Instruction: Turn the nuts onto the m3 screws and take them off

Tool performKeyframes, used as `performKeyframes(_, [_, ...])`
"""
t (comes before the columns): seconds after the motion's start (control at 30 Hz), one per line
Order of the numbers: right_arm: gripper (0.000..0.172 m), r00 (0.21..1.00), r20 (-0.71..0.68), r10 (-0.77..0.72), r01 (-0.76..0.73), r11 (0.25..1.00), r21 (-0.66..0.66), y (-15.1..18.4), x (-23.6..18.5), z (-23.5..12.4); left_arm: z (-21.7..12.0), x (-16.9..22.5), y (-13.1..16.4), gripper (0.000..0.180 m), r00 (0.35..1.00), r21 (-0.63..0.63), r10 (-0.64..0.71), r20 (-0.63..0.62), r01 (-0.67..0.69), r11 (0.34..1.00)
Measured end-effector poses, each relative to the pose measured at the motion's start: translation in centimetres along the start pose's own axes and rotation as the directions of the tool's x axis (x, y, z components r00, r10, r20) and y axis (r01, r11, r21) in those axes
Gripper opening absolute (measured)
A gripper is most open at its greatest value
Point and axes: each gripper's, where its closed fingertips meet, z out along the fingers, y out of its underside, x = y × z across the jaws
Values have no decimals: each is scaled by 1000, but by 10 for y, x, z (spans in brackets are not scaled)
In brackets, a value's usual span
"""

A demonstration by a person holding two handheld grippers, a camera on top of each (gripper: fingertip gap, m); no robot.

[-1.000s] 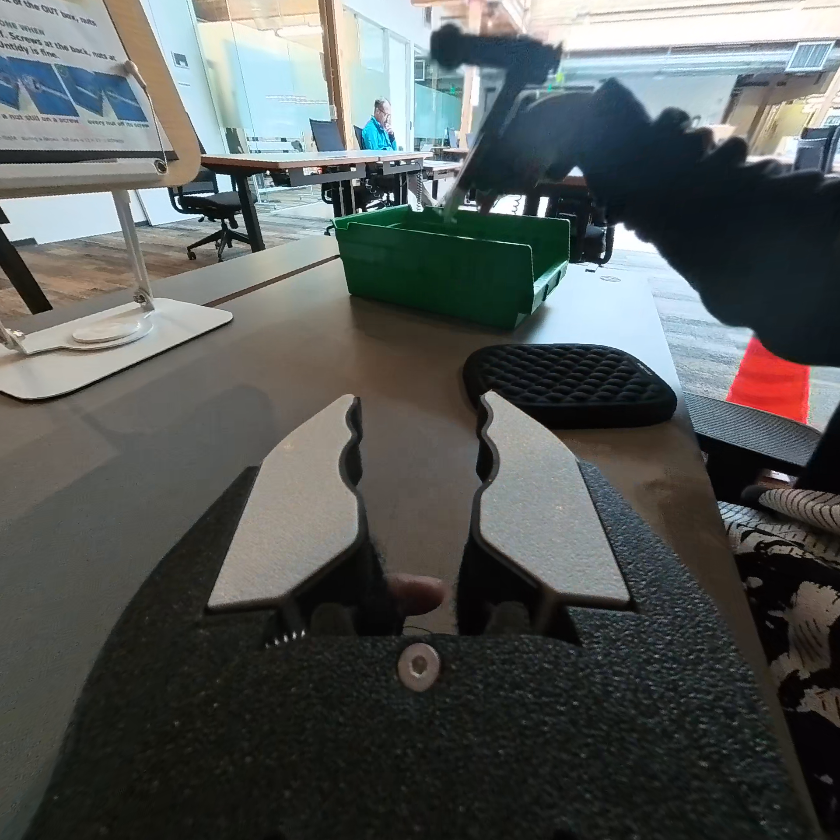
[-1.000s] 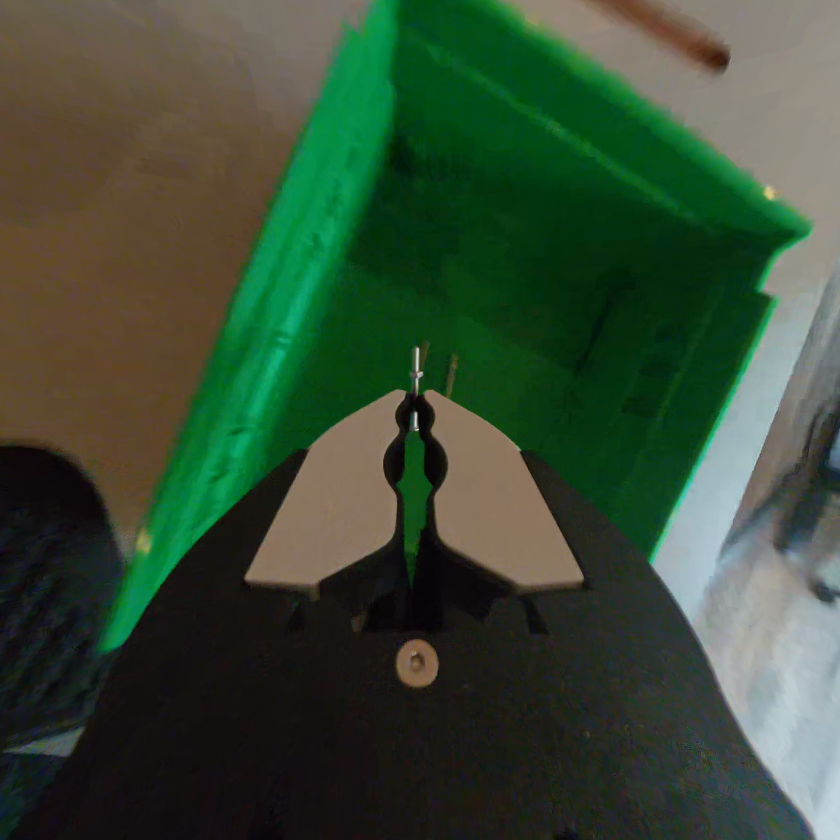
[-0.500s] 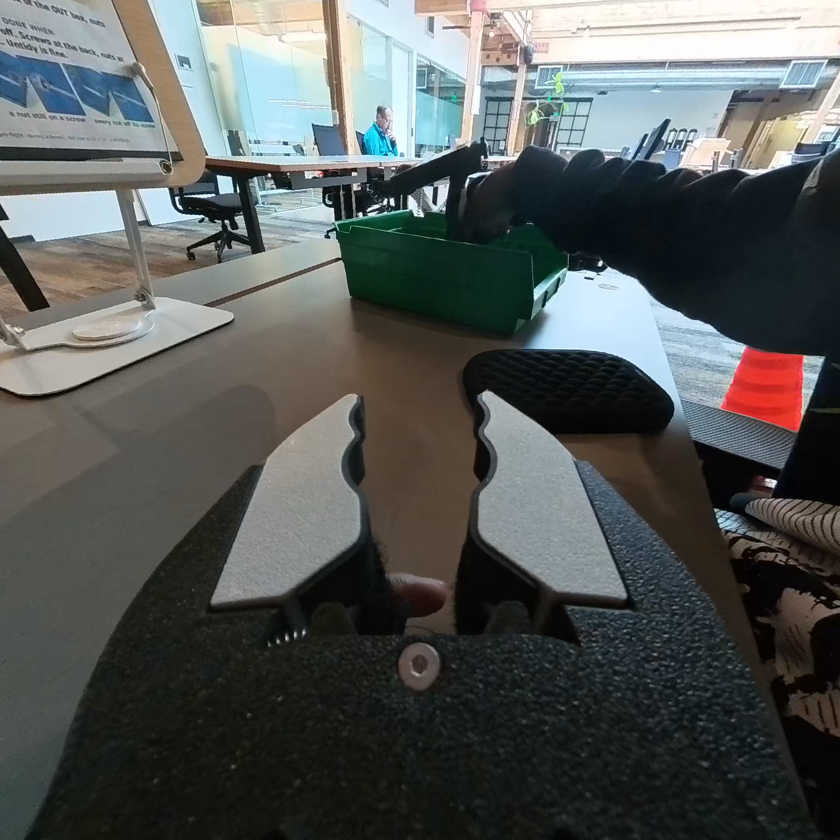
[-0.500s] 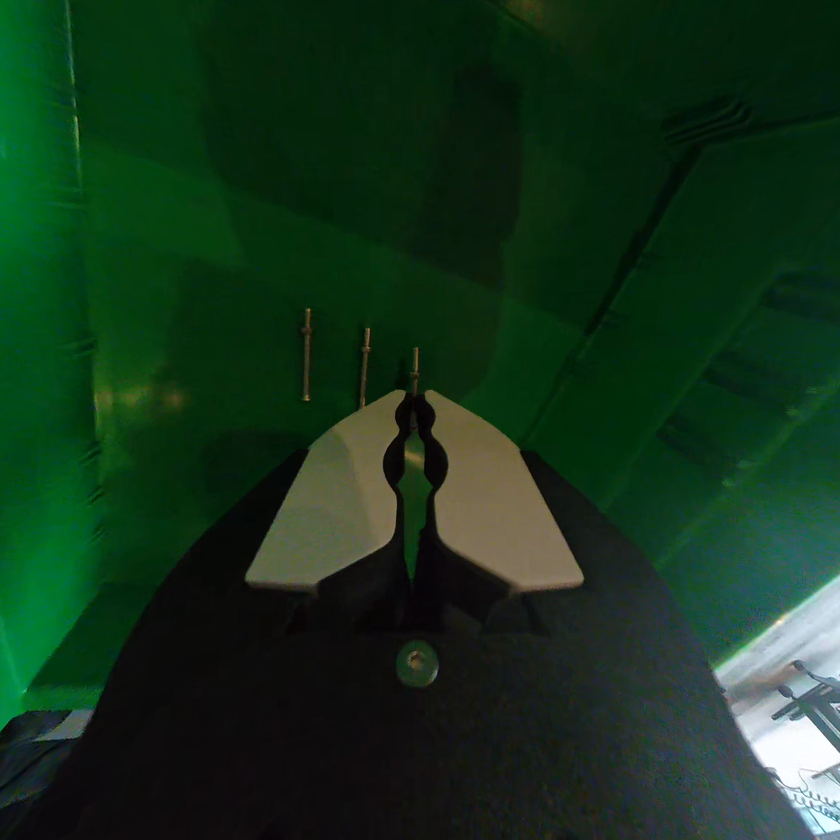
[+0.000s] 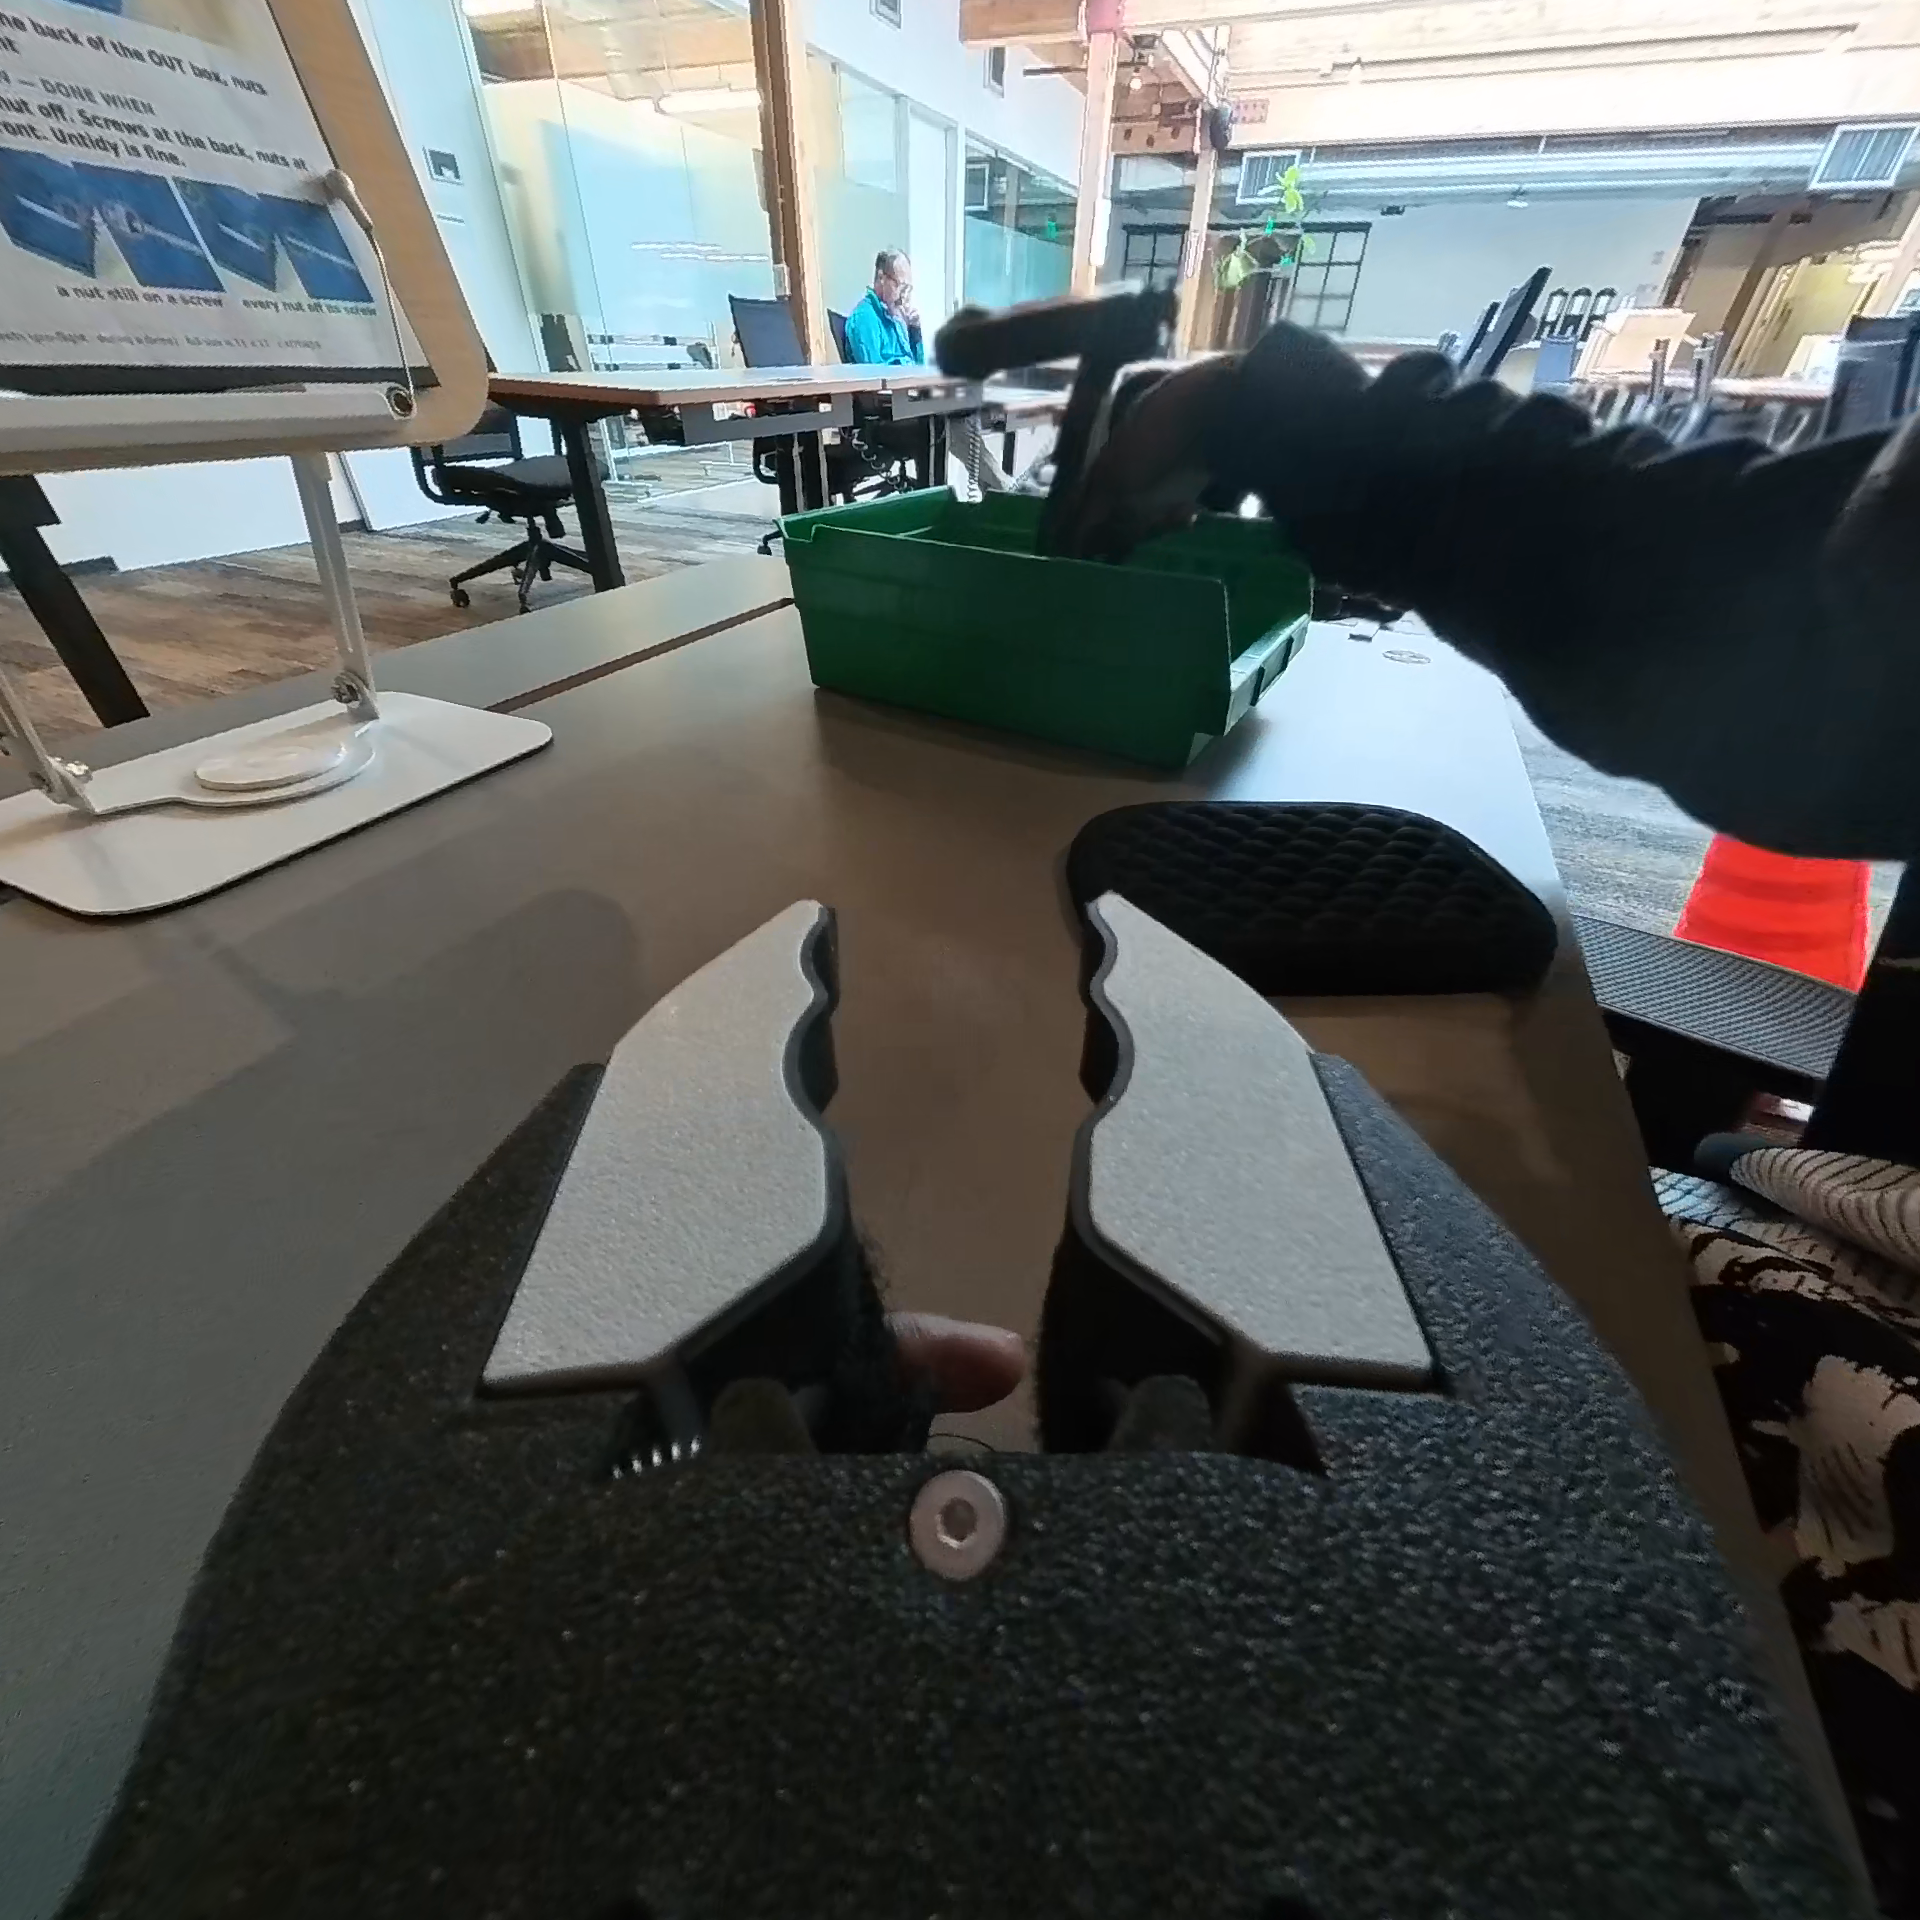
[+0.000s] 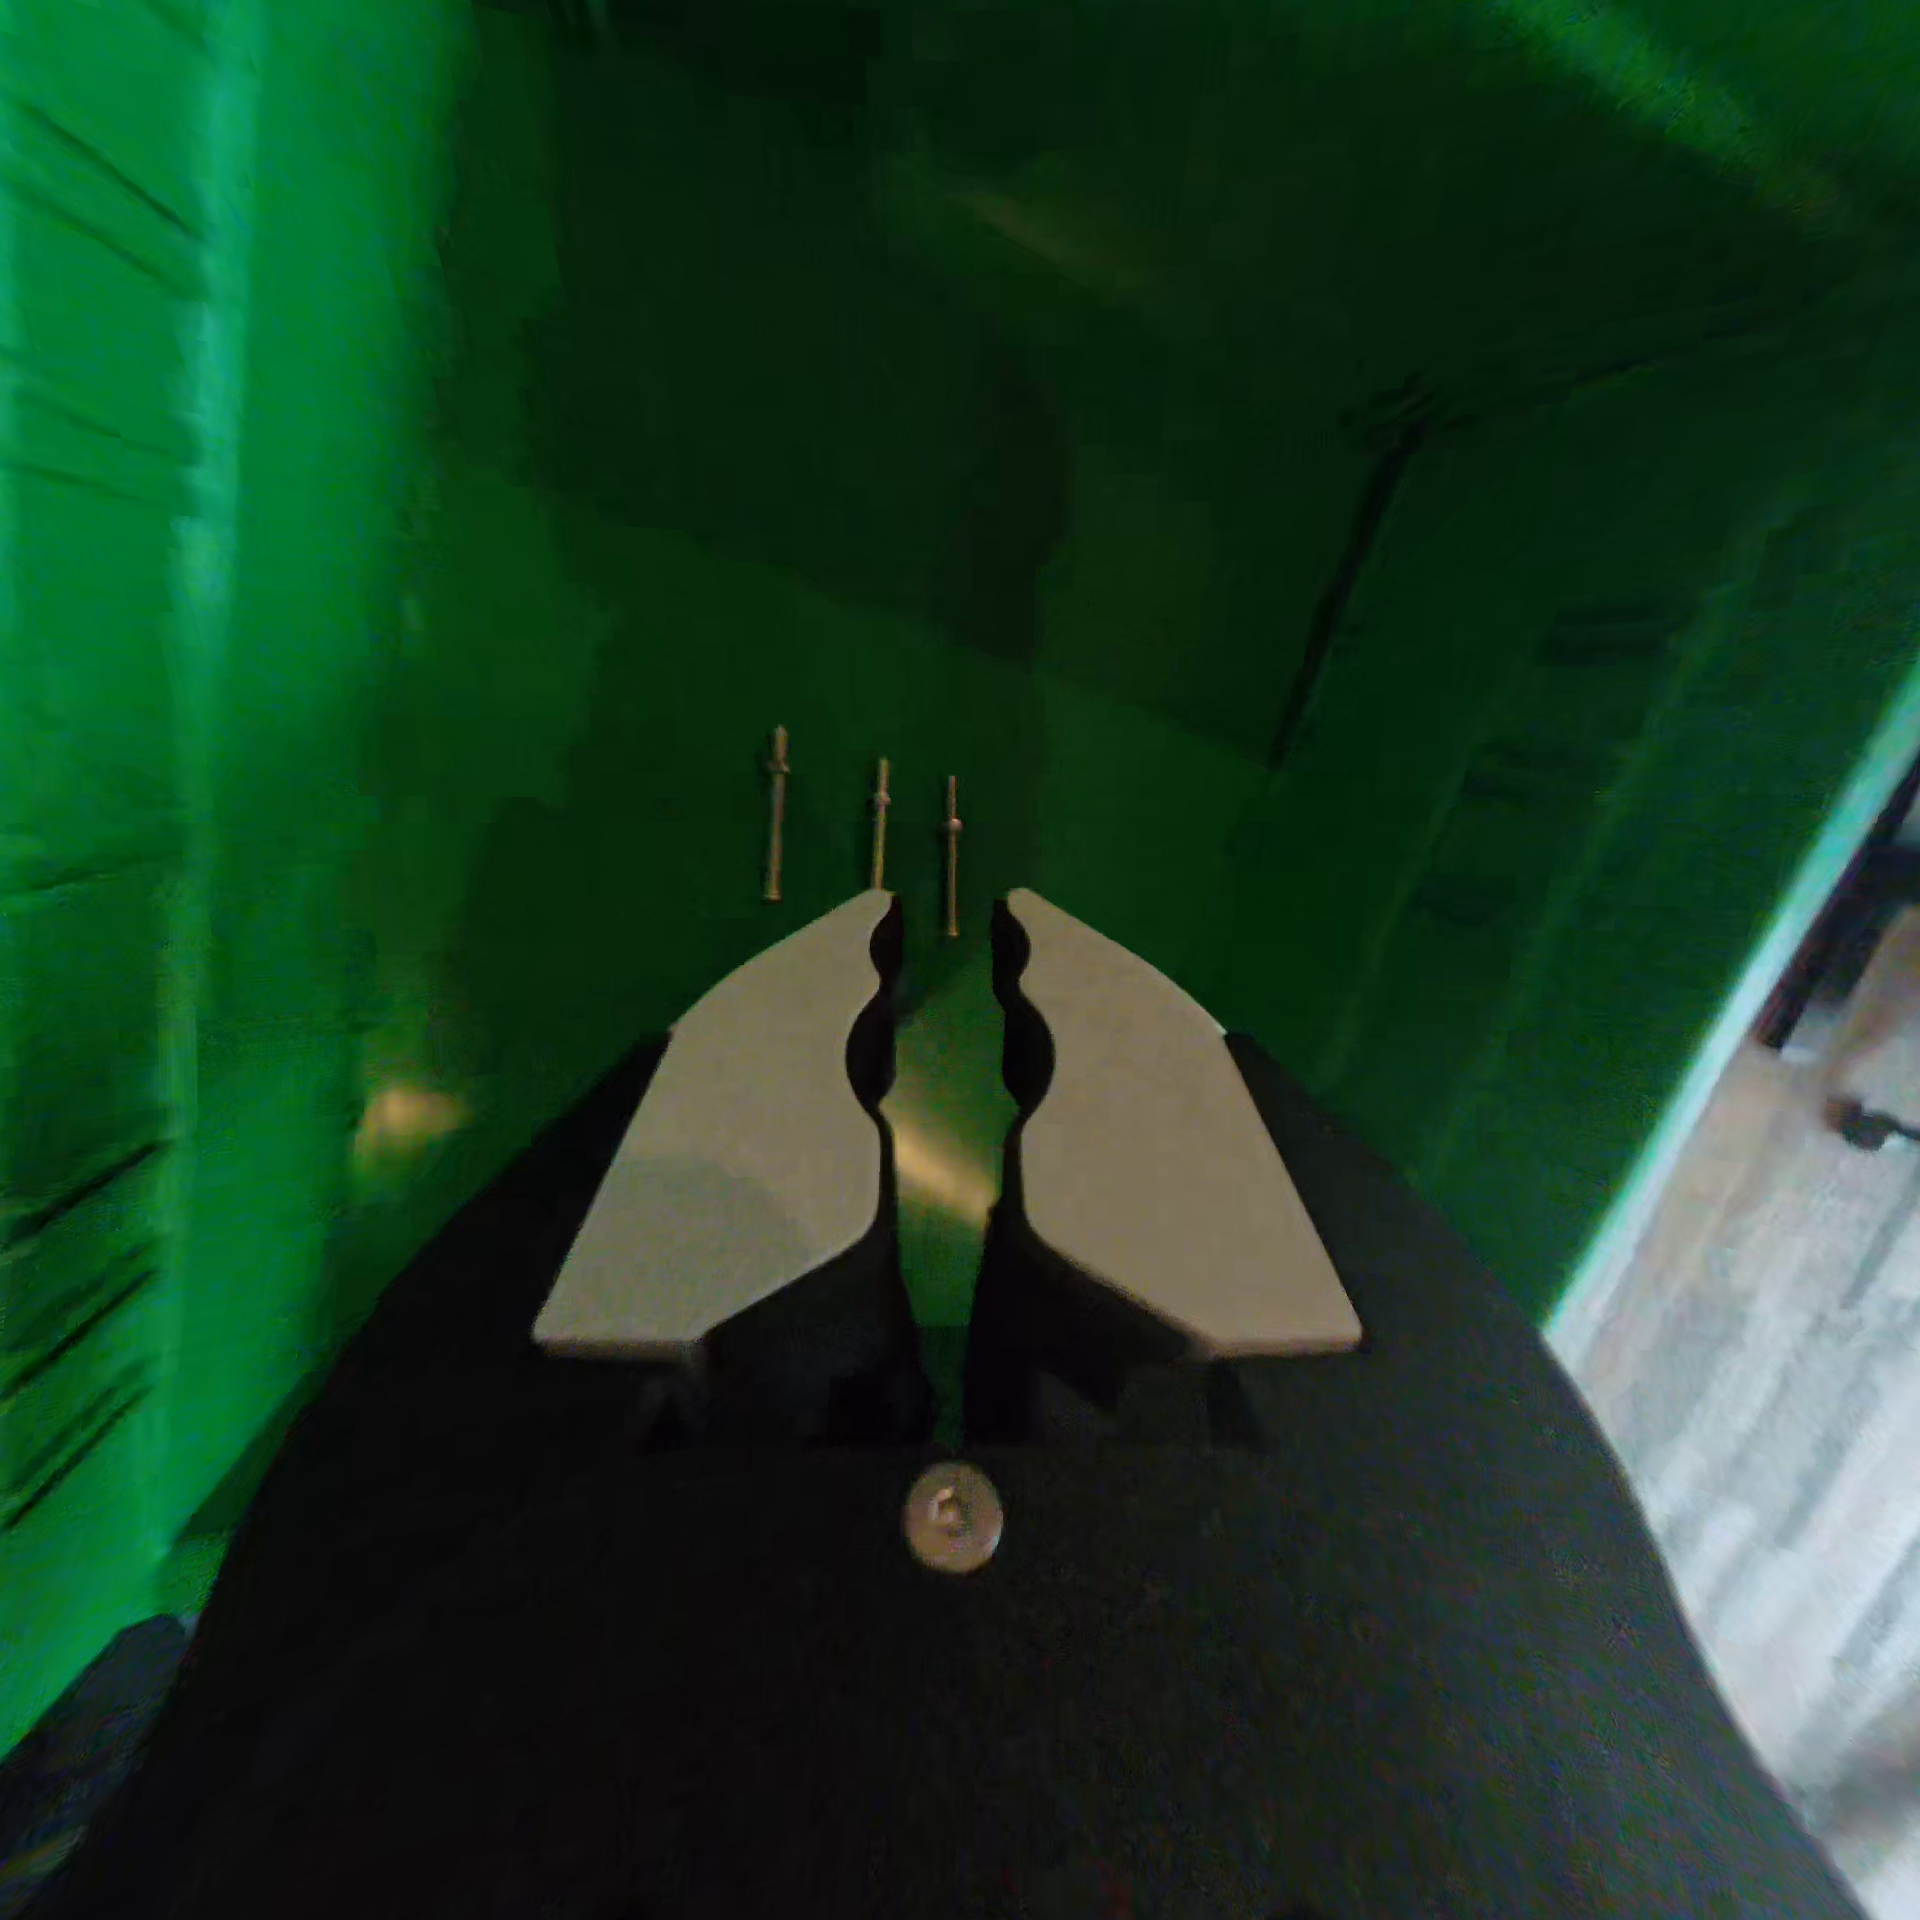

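Right tool [image 6: 945, 909] inside green bin [image 6: 312, 623], jaws narrowly parted, empty. Three screws [image 6: 879, 821] with nuts lying on bin floor, long axes parallel, pointing straight ahead; rightmost directly before the gap, untouched. Left tool [image 5: 956, 925] wide, empty, over counter [image 5: 416, 1018], well apart from bin. Right nearer.

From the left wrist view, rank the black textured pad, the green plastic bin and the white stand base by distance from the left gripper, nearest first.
1. Black textured pad: just ahead, to the right of the left gripper.
2. White stand base: off to the left on the table.
3. Green plastic bin: farthest, ahead and slightly right, with the right gripper reaching into it.
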Motion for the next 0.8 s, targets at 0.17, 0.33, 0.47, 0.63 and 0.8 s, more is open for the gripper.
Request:
performKeyframes(0.17, [21,999,-5,-48,45,880,473,-29,-54,-88,-14,3,-24,44,1000,-7,22,11,-22,1000])
performKeyframes(0.33, [21,963,90,-253,73,570,818,-23,-161,-175,-65,-42,-83,39,978,-85,91,186,-76,993])
performKeyframes(0.47, [20,872,171,-458,30,400,916,-1,-240,-194,-119,-113,-109,36,935,-271,177,308,-92,958])
performKeyframes(0.63, [20,787,258,-560,-34,379,925,8,-282,-169,-163,-209,-94,33,882,-538,363,300,-158,828])
performKeyframes(0.8, [20,748,287,-598,-3,429,903,9,-294,-141,-177,-276,-40,32,890,-722,442,111,-233,651])
